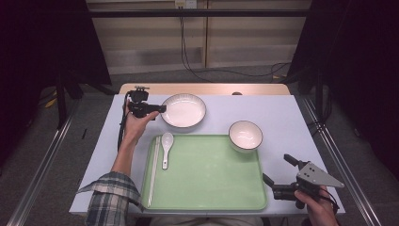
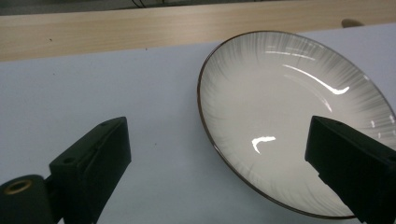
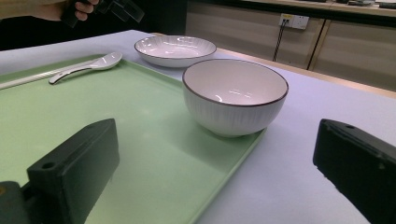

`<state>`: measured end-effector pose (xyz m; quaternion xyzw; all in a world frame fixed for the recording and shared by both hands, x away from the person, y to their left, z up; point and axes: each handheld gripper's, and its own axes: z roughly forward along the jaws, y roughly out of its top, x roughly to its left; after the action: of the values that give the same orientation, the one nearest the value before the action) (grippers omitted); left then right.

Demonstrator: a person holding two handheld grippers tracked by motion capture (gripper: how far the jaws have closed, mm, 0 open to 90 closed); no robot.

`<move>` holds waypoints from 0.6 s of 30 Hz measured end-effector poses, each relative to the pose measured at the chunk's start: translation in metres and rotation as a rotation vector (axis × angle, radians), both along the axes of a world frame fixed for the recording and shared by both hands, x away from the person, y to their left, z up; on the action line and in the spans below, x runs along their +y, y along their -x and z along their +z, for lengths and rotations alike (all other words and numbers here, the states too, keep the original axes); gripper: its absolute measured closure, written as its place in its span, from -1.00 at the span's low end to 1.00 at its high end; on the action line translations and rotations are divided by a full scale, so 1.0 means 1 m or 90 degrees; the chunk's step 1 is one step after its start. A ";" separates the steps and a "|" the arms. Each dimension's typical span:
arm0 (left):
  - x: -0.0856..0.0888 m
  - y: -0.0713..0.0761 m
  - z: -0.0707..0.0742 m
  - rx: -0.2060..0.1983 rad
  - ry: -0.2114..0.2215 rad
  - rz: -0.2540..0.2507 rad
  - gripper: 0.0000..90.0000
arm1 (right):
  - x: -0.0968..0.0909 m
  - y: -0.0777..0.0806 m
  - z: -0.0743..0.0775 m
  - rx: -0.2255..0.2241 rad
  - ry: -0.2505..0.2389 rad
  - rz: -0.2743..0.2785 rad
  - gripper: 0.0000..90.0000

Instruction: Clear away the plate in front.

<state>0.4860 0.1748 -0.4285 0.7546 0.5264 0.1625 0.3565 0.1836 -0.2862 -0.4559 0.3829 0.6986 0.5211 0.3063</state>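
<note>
High view: left gripper (image 1: pixel 162 108) released, just beside the plate (image 1: pixel 183 110) rim, far desk (image 1: pixel 282 117) side behind the green tray (image 1: pixel 211 179); right gripper (image 1: pixel 277 176) released at the tray's near right corner. Left gripper view: fingers (image 2: pixel 93 158) straddle the plate's edge; I'd push in a bit deeper and level before clamping so the glazed rim doesn't slip. Right gripper view: bowl (image 3: pixel 234 95) on the tray's corner, spoon (image 3: pixel 88 66) beyond. Pale desk, wood panels behind.
</note>
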 end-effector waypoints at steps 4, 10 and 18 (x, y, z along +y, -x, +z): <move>-0.009 -0.006 -0.009 0.027 -0.016 0.002 -0.80 | 0.000 0.001 0.000 0.000 -0.001 0.000 -1.00; -0.016 -0.014 -0.019 0.057 -0.020 -0.007 -0.70 | 0.000 0.001 0.000 0.000 0.000 0.002 -1.00; -0.021 -0.018 -0.032 0.090 -0.001 -0.039 -0.81 | -0.001 0.002 0.000 -0.001 0.002 -0.002 -1.00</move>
<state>0.5038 0.1540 -0.4610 0.7801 0.5270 0.0978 0.3226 0.1814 -0.2871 -0.4558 0.3833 0.6985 0.5200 0.3079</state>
